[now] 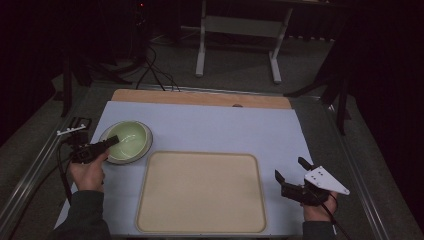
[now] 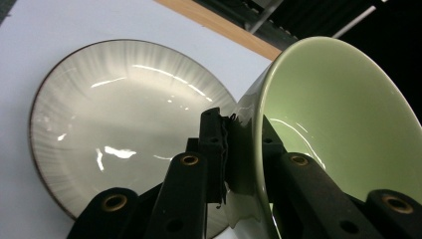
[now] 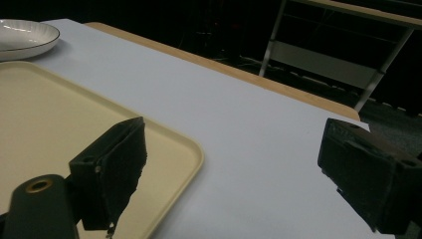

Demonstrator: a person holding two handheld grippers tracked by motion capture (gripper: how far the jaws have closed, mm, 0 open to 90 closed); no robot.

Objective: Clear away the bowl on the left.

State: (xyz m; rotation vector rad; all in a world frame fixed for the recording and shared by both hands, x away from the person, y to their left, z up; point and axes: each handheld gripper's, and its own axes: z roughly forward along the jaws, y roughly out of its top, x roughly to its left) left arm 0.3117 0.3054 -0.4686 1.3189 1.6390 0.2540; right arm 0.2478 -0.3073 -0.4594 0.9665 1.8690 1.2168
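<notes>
A pale green bowl (image 1: 130, 136) (image 2: 338, 109) is tilted over a grey ribbed plate with a dark rim (image 1: 148, 147) (image 2: 119, 114) at the left of the white mat. My left gripper (image 1: 114, 141) (image 2: 244, 132) is shut on the bowl's near rim, one jaw inside and one outside. An empty beige tray (image 1: 200, 192) (image 3: 59, 114) lies in the middle of the mat. To the right of the tray, my right gripper (image 1: 290, 168) (image 3: 234, 159) stands open over the mat with nothing between its jaws. In the right gripper view the plate (image 3: 22, 32) lies at the far left.
The white mat (image 1: 225, 130) covers a wooden tabletop whose far edge (image 1: 200, 97) shows. Behind the table stand a white metal frame (image 1: 237, 30) and black cables (image 1: 152, 70) on the floor. Metal rails run along both table sides.
</notes>
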